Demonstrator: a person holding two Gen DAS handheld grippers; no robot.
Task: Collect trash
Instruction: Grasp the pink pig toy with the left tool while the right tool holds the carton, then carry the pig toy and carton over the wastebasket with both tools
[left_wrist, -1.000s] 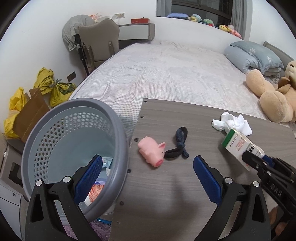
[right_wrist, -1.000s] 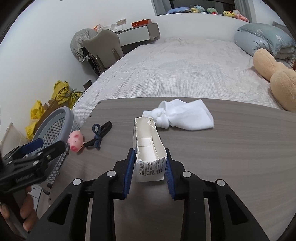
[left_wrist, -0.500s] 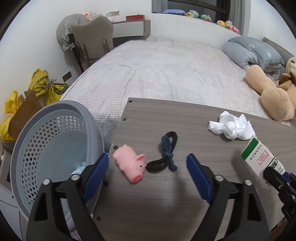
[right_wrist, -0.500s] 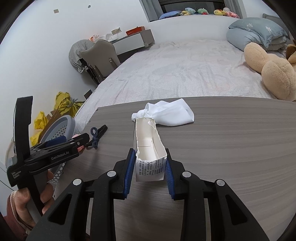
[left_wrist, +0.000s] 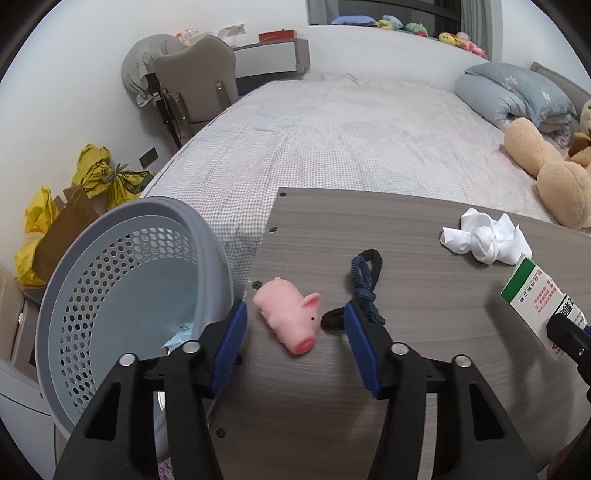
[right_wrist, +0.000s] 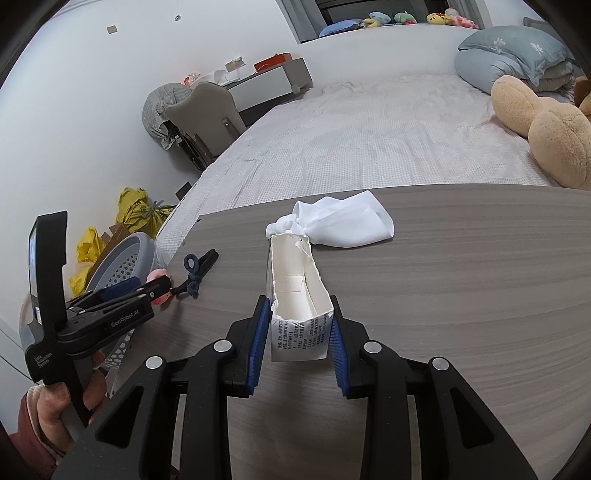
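Left claw (left_wrist: 293, 325) has closed around pig (left_wrist: 290, 319), hiding hair tie (left_wrist: 364, 284) partly.

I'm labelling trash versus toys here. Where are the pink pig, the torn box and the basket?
pink pig (left_wrist: 290, 320), left wrist view, on the middle of its back.
torn box (right_wrist: 298, 295), right wrist view, on its white inside wall.
basket (left_wrist: 110, 266), left wrist view, on its perforated inner wall.

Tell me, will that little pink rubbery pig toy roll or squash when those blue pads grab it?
The pink rubbery pig toy looks soft, so it may squash slightly. Its rounded body lies on its side on the grey wood-grain table, so a nudge could roll it. It probably weighs little.
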